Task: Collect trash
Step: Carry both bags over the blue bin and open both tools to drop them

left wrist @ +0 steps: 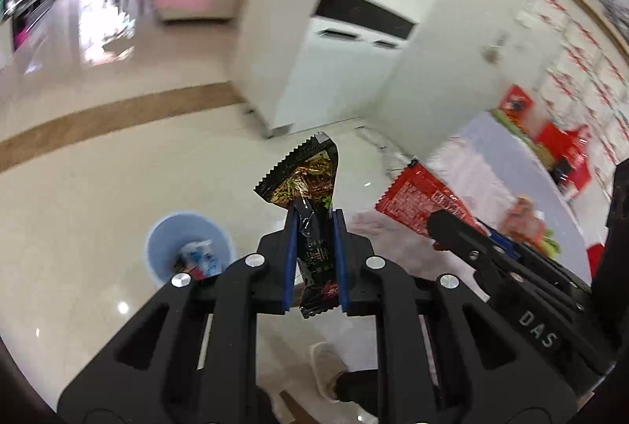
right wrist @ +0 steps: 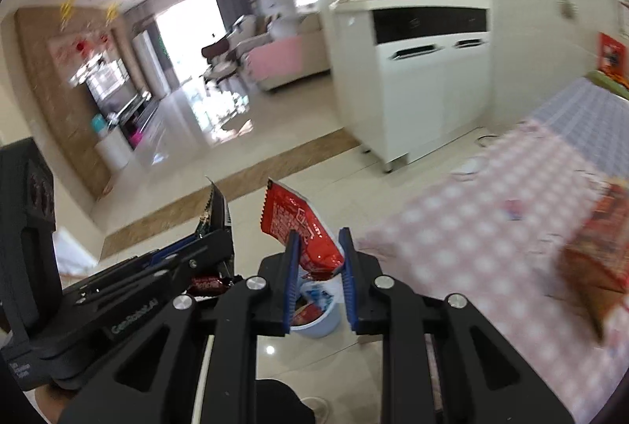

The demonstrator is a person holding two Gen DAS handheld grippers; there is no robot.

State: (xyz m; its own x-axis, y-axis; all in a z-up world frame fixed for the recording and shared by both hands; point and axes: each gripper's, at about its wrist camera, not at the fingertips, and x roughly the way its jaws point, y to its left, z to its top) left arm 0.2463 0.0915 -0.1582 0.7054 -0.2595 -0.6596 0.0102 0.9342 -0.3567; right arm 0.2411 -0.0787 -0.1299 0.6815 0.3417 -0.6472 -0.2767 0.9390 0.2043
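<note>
Left wrist view: the left gripper has its two blue-padded jaws drawn close together and clamped on a black snack wrapper. The wrapper's crumpled lower part runs down between the pads, and its wider top with a serrated edge fans out above the fingertips. Below and to the left of the jaws, a pale blue bin stands on the glossy tiled floor, with some wrappers already inside it. The right gripper enters from the right edge, holding a red snack wrapper that sticks out past its tip.

Right wrist view: the right gripper is likewise nearly closed, its blue pads pinching the lower part of the red snack wrapper; the upper part of the wrapper leans up and to the left above the fingertips. Directly beneath the jaws the pale blue bin shows, partly hidden by the fingers. The left gripper lies at the left with the black snack wrapper standing edge-on above its tip. A table with a checked cloth fills the right side, blurred. A white cabinet stands behind against the wall.
</note>
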